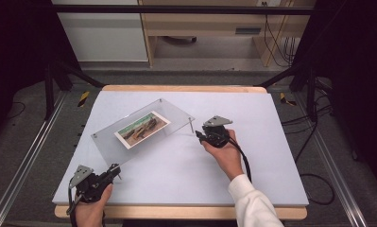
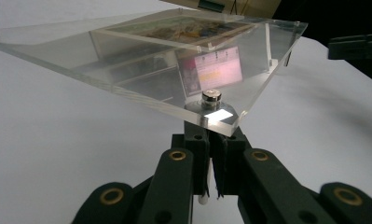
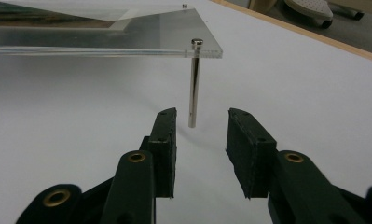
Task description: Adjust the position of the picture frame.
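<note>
With one corner post pinched by the closed left gripper [image 2: 211, 186], the acrylic frame [image 1: 143, 128] is steadied while the half-open, empty right gripper [image 3: 200, 135] must be closed on the metal leg [image 3: 193, 88] just ahead.

White tabletop [image 1: 176, 175] w/ wood edge, grey floor, wooden cabinet [image 1: 209, 28] behind, cables [image 1: 313, 142]

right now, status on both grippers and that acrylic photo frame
Left gripper shut on corner peg under acrylic photo frame. Right gripper open, metal leg between jaws, untouched. White table unobstructed.
</note>
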